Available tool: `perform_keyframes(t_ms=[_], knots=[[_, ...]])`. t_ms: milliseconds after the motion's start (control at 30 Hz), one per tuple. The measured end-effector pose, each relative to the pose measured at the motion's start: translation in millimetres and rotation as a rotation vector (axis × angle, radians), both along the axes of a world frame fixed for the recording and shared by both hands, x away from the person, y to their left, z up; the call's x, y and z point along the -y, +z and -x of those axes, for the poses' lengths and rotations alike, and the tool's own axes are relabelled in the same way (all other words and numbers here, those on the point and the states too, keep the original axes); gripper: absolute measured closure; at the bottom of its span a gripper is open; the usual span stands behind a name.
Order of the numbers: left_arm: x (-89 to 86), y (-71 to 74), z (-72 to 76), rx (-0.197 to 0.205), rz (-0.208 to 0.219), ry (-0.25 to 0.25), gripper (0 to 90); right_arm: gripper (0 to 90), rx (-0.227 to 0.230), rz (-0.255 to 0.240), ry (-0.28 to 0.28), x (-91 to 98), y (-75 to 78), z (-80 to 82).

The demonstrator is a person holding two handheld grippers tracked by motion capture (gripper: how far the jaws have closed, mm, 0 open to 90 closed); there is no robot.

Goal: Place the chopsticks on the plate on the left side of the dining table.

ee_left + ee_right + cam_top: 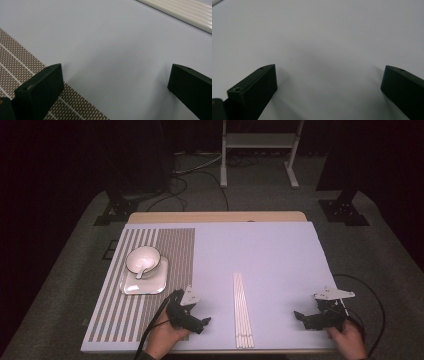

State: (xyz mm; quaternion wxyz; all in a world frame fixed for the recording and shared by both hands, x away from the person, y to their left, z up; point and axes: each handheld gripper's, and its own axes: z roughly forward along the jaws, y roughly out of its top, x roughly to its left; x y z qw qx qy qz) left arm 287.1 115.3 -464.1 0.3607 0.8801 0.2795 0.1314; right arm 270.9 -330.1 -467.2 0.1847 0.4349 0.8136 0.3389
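A white bowl (143,259) with a white spoon (141,270) in it sits on a white square plate (145,279), which lies on a brown striped placemat (136,285) at the table's left. Several white chopsticks (242,309) lie side by side near the front middle; their edge crosses the top right of the left gripper view (185,12). My left gripper (202,323) rests low at the placemat's front right corner, open and empty (115,72). My right gripper (302,318) sits near the front right, open over bare surface (329,72).
The pale lavender tabletop (260,250) stretches wide between and behind the grippers. A cable (367,295) loops off the right edge. Beyond the table, a white stand (260,150) and dark equipment bases stand on grey carpet.
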Motion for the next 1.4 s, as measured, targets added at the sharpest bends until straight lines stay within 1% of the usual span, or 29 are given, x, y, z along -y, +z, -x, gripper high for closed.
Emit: perform_keyframes(t_ms=[467, 600, 667, 833, 967, 1100, 1167, 1233, 1400], knots=[[0.2, 0.2, 0.1, 0.0, 0.001, 0.002, 0.0, 0.0, -0.001, 0.0, 0.0, 0.0, 0.1, -0.2], [0.3, 0.4, -0.1, -0.003, 0.005, 0.01, 0.0, 0.0, -0.001, 0.0, 0.0, 0.0, 0.1, -0.2], [0.1, 1.2, 0.1, 0.006, 0.002, 0.014, 0.0, 0.0, -0.001, 0.001, 0.0, 0.0, 0.1, -0.3], [-0.6, 4.3, 1.1, 0.006, 0.026, 0.024, 0.0, 0.0, -0.001, 0.001, 0.0, 0.0, 0.1, -0.3], [0.9, 5.9, 1.8, 0.005, 0.034, 0.021, 0.0, 0.0, -0.001, 0.001, 0.0, 0.0, 0.1, -0.3], [3.5, 8.4, 2.5, 0.006, 0.024, 0.012, 0.0, 0.0, -0.002, 0.001, 0.0, -0.1, 0.2, -0.3], [7.1, 11.6, 4.0, 0.015, 0.036, 0.005, 0.0, 0.0, -0.002, 0.001, 0.001, 0.0, 0.1, -0.3], [9.2, 13.7, 4.7, 0.021, 0.033, -0.002, 0.0, 0.0, -0.002, 0.001, 0.001, 0.0, 0.1, -0.4], [13.6, 16.5, 5.7, 0.018, 0.043, -0.009, 0.0, 0.0, -0.002, 0.001, 0.001, 0.0, 0.1, -0.4]])
